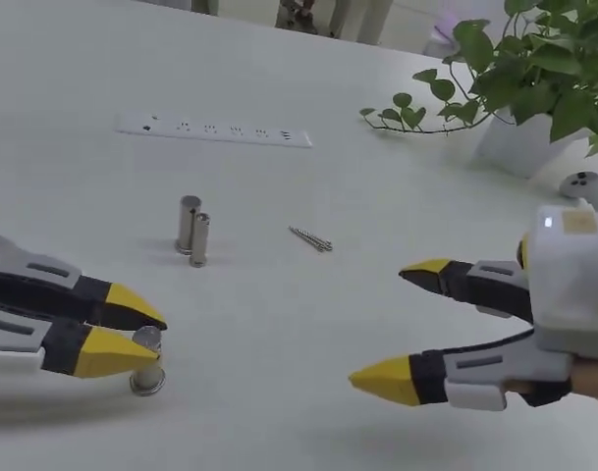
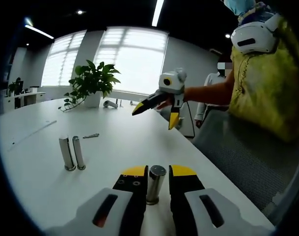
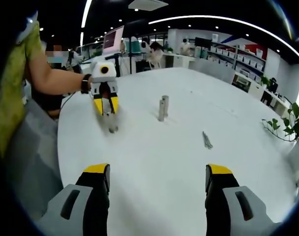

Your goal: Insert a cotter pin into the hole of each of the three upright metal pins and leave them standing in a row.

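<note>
Three short steel pins stand upright on the white table (image 1: 308, 324). Two of them (image 1: 192, 232) stand side by side at mid left, and appear again in the left gripper view (image 2: 72, 153) and the right gripper view (image 3: 163, 107). The third pin (image 1: 147, 377) (image 2: 155, 183) stands near the front left edge, with my left gripper (image 1: 139, 338) (image 2: 157, 172) shut on it. A small bunch of cotter pins (image 1: 310, 238) (image 3: 206, 139) lies flat in the middle. My right gripper (image 1: 403, 326) (image 3: 158, 172) hovers at the front right, open and holding nothing.
A white power strip (image 1: 215, 130) lies at the back of the table. At the far right stand a potted plant (image 1: 534, 69) and a white controller (image 1: 583, 184). The table edge runs close beside the gripped pin (image 2: 223, 191).
</note>
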{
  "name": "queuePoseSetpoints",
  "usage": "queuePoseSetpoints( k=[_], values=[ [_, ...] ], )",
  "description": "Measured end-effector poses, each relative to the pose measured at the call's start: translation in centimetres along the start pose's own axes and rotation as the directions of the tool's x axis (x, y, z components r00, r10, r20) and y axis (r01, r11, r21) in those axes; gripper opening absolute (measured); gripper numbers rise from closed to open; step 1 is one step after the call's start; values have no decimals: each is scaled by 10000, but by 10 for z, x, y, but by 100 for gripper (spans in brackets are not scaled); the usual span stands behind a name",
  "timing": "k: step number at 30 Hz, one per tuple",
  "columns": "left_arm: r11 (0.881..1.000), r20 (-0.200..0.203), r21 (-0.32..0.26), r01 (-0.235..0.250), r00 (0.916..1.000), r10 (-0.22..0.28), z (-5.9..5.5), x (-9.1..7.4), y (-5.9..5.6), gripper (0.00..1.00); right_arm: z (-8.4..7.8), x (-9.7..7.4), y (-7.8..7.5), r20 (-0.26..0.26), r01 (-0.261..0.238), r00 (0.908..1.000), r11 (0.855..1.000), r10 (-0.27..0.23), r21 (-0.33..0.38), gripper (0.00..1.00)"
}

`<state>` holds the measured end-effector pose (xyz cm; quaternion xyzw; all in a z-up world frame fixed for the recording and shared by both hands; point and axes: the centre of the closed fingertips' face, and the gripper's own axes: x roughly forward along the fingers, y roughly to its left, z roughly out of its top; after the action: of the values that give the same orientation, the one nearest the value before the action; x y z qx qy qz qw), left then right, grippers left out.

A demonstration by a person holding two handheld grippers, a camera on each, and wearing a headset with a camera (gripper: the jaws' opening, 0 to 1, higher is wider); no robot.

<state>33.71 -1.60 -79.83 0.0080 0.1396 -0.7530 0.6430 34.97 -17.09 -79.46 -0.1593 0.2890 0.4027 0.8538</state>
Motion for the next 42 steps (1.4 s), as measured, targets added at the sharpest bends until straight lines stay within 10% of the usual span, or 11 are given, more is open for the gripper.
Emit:
queuePoseSetpoints(
  k=[12,17,28,32,42],
  values=[
    [9920,503,-229,-1239,9909,1249,33,-14,-8,19,11,-7,-4,358,162,9992,9999,-160,-47,81],
    [9768,29,-555,-2067,9783,2072,39,-19,-11,27,17,-12,-8,568,327,9979,9995,-323,-51,80],
    [9259,852,-198,-3772,9221,3774,73,-26,-18,23,28,-11,-20,868,365,9956,9991,-345,-218,75],
    [8910,770,-126,-4539,8879,4535,75,-30,-16,24,32,-8,-27,837,407,9958,9985,-376,-353,73],
    [8476,800,-139,-5305,8444,5297,80,-36,-29,29,43,3,-50,431,364,9985,9965,-332,-754,62]
  ],
)
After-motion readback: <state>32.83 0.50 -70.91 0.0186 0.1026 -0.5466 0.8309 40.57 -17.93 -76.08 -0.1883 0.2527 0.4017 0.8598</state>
